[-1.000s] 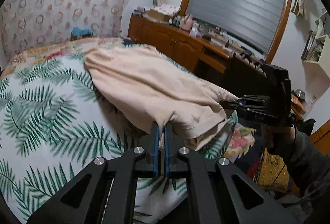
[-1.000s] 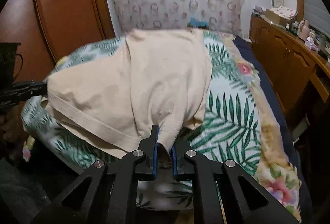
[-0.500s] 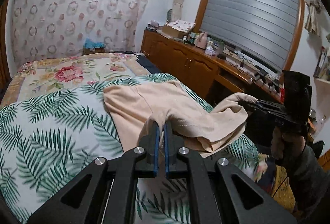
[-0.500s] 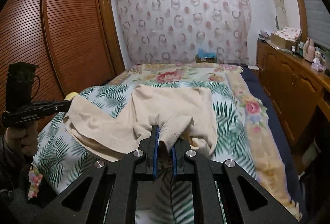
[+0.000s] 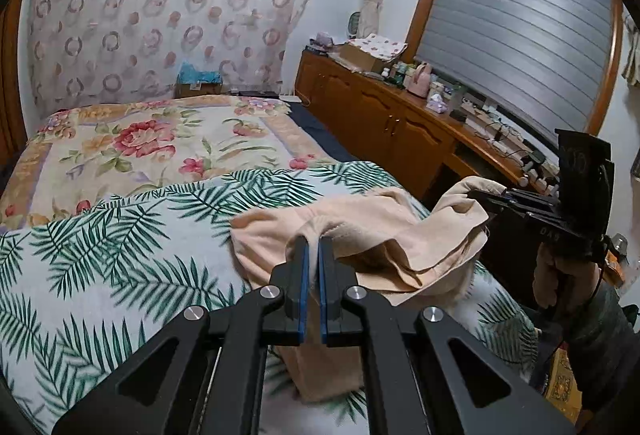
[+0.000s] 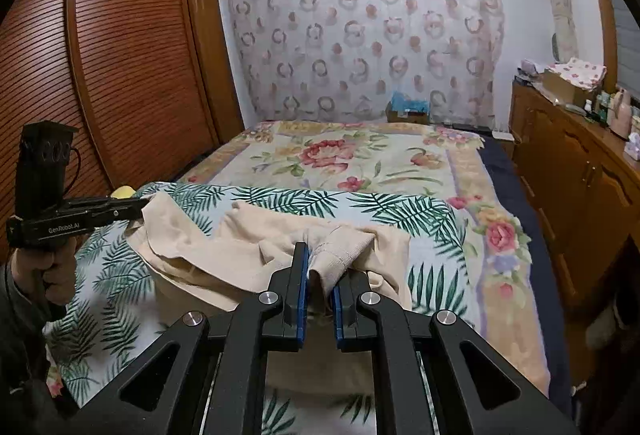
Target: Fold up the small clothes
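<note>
While the left tool (image 5: 313, 249) pinches the beige garment (image 5: 372, 231) nearly closed, the right tool (image 6: 319, 267) clamps its ribbed cuff (image 6: 340, 249).

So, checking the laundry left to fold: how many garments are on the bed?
1: a beige garment near the bed's foot, on the palm-leaf blanket, held by both grippers. Others may be hidden beneath.
</note>
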`<state>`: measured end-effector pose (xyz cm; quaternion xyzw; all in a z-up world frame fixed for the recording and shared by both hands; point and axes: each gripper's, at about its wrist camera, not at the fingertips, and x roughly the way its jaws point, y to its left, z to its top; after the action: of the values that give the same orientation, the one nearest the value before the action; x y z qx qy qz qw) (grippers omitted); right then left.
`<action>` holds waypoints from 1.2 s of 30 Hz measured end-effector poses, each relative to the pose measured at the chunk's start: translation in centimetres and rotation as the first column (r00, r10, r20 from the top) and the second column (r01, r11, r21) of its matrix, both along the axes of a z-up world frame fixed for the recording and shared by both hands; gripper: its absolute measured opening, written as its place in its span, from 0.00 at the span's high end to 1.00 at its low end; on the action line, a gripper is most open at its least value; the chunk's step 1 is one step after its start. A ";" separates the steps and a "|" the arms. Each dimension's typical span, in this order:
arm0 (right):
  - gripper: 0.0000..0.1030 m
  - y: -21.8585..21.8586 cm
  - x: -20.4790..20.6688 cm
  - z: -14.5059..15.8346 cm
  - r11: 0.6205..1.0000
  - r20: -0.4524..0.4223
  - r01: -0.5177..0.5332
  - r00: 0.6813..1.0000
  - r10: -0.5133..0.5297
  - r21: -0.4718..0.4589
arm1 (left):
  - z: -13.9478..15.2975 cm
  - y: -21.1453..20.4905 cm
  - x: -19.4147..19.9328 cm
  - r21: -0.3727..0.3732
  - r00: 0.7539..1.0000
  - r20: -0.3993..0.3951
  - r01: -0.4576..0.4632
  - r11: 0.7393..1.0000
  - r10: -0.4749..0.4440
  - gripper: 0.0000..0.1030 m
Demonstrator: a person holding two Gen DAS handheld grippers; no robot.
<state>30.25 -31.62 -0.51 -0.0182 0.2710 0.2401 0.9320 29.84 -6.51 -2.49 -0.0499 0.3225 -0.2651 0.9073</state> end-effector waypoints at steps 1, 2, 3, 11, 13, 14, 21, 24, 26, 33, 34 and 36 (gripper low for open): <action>0.91 0.0 0.6 -0.1 1.000 -0.006 0.000 1.000 0.000 -0.003 | -0.1 0.0 0.6 0.002 1.000 -0.005 -0.004 1.000 0.004 0.95; 0.91 0.2 1.5 -0.1 1.000 -0.012 0.001 1.000 -0.001 -0.004 | -0.2 0.1 1.3 0.002 1.000 -0.010 -0.010 1.000 0.010 0.95; 0.91 0.3 2.3 -0.1 1.000 -0.018 0.001 1.000 -0.001 -0.006 | -0.2 0.2 1.7 0.002 1.000 -0.013 -0.016 1.000 0.016 0.95; 0.90 1.4 7.3 -0.5 0.999 -0.083 0.015 0.996 -0.018 -0.039 | -0.5 0.8 5.5 0.035 0.997 -0.013 -0.078 0.996 0.079 0.96; 0.90 1.7 7.8 -0.5 0.999 -0.094 0.018 0.995 -0.022 -0.047 | -1.0 0.8 5.8 0.051 0.996 -0.022 -0.083 0.995 0.084 0.96; 0.90 1.7 8.1 -0.4 0.999 -0.101 0.022 0.995 -0.027 -0.049 | -1.2 0.7 6.0 0.058 0.996 -0.029 -0.084 0.995 0.086 0.96; 0.64 0.3 7.8 1.0 0.993 -0.073 0.112 0.991 -0.114 -0.023 | -2.8 0.9 5.0 0.060 0.997 -0.064 -0.035 0.998 0.039 0.52; 0.60 -0.2 6.3 1.2 0.995 -0.064 0.102 0.993 -0.103 -0.016 | -3.3 1.2 4.3 0.057 0.995 -0.097 -0.012 0.998 0.018 0.35; 0.56 -0.5 5.2 0.9 0.996 -0.065 0.087 0.994 -0.088 -0.022 | -3.6 1.5 3.8 0.065 0.995 -0.101 -0.015 0.998 0.022 0.32; 0.53 0.2 4.5 -0.1 0.996 -0.081 0.032 0.996 -0.039 -0.085 | -4.1 1.4 3.5 0.072 0.993 -0.116 -0.014 0.997 0.022 0.29; 0.53 0.3 4.9 -0.1 0.996 -0.086 0.024 0.996 -0.032 -0.086 | -4.1 1.1 3.9 0.076 0.993 -0.118 -0.009 0.997 0.018 0.29; 0.53 0.8 5.9 0.0 0.996 -0.091 0.002 0.996 -0.009 -0.085 | -4.3 0.3 4.8 0.084 0.992 -0.127 0.016 0.996 -0.005 0.29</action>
<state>36.14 -30.77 -0.50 -0.0461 0.3236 0.2264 0.9176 34.68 -6.22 -6.75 -0.0263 0.3905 -0.2522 0.8850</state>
